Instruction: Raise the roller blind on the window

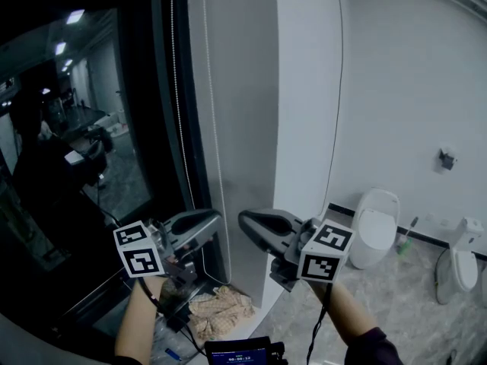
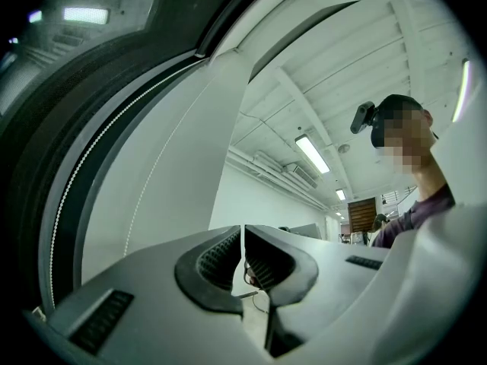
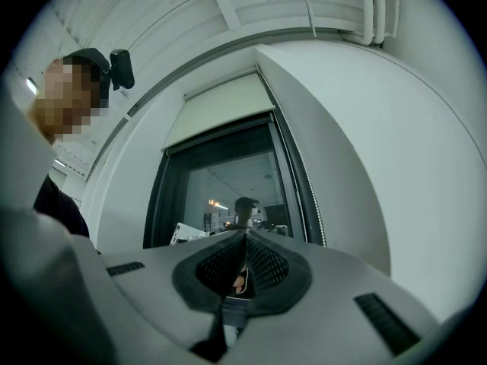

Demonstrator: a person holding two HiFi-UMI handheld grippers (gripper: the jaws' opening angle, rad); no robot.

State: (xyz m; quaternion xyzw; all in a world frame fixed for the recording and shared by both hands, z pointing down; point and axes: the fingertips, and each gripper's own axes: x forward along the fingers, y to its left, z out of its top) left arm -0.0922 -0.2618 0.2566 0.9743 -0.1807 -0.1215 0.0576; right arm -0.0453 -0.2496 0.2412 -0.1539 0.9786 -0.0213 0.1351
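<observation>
The roller blind (image 3: 219,114) was seen drawn up high, its pale cloth covering only the top strip of the window (image 3: 228,181), with the dark glass below left bare; in the head view it was cut off by the picture's top edge. The bead chain (image 1: 179,90) was hung down the right edge of the window frame and was touched by neither tool. The left gripper (image 1: 201,223) was held just right of the chain, near the frame's lower right corner, its jaws brought together to a hairline slit with nothing caught between them. The right gripper (image 1: 257,223) was held just beside it, before the pale wall, its jaws likewise pressed together on nothing. Two stages would be fitted by this: the blind raised as far as wanted and the chain let go, or a pause between pulls with the top strip yet to be wound in. Which it was could not be settled. Should more lift be wanted, one pair of jaws would have to be parted, closed on the proper run of chain, and drawn straight down.
</observation>
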